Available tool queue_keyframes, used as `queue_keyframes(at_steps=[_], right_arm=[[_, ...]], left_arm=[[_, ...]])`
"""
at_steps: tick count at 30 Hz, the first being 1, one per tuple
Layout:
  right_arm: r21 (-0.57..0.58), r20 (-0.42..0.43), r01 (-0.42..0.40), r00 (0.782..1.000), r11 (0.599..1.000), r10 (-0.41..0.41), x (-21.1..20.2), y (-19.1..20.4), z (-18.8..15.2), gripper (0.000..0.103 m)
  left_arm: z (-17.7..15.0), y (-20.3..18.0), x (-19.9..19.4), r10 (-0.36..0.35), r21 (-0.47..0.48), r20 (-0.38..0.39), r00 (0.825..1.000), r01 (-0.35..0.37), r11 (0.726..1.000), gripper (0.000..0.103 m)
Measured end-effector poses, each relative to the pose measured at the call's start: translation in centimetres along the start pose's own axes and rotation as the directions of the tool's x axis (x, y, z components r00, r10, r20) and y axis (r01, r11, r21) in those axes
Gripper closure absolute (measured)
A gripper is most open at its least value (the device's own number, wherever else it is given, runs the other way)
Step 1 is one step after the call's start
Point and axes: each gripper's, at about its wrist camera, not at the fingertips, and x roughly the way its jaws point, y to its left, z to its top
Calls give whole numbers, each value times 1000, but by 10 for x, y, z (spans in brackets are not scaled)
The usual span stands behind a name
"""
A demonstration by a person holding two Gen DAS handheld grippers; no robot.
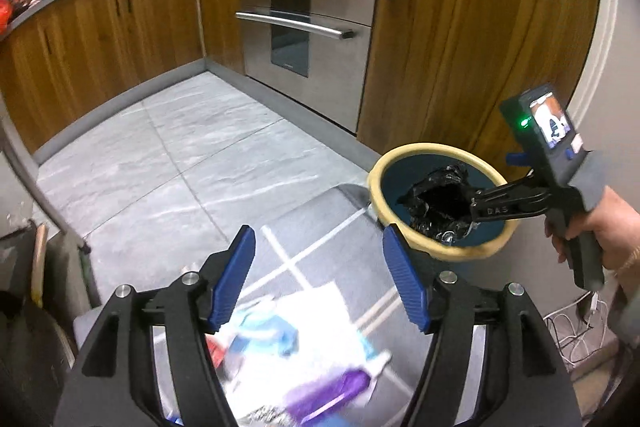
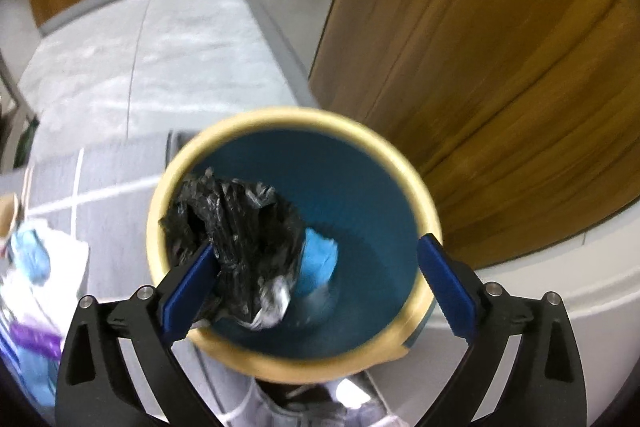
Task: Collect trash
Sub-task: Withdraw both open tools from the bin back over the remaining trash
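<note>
Trash, a crumpled black plastic bag (image 2: 236, 239), sits in the mouth of the blue bin (image 2: 360, 187) with the cream rim, toward its left side, over a light blue scrap (image 2: 320, 259) lower down. The right gripper (image 2: 316, 283) stands wide open above the bin; its left pad touches or lies just beside the bag (I cannot tell which) and the right pad is clear, so nothing is gripped. The risk, as I judge it: the bag clings to that pad and lifts back out, or catches on the rim. The left gripper (image 1: 320, 275), also open and empty, points steeply down over more litter (image 1: 304, 351) on the near floor, left of the bin. A hand (image 1: 612, 227) holds the right gripper tilted down into the bin.
</note>
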Motion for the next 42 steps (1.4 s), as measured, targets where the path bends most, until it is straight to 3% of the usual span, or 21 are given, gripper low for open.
queue_keyframes(at_steps=[4,12,25,28,32,37,42], right_arm=[[-22,-43,2,999,1000,-3,-3,8,-8,6],[144,-3,-81,997,986,82,-32,-5,-11,6],[238,160,-130,983,963,93,-99,13,-29,5],[223,227,-154,969,962,103,-121,26,-35,5],[186,283,-172,952,967,115,-144,42,-44,5],[141,314,-185,940,973,134,-162,67,-57,5],[88,296,-260,928,961,225,-166,97,-73,5]], left_arm=[[-19,19,-30,-5,-58,-2,1000,5,998,31],[-48,52,-67,32,-135,18,999,-29,990,28],[-60,74,-86,77,-142,67,995,-67,988,25],[-62,79,-89,100,-141,73,992,-89,986,21],[-65,86,-94,138,-146,86,987,-125,981,6],[-69,93,-99,174,-145,103,979,-158,977,6],[-75,101,-96,196,-143,90,976,-183,973,6]])
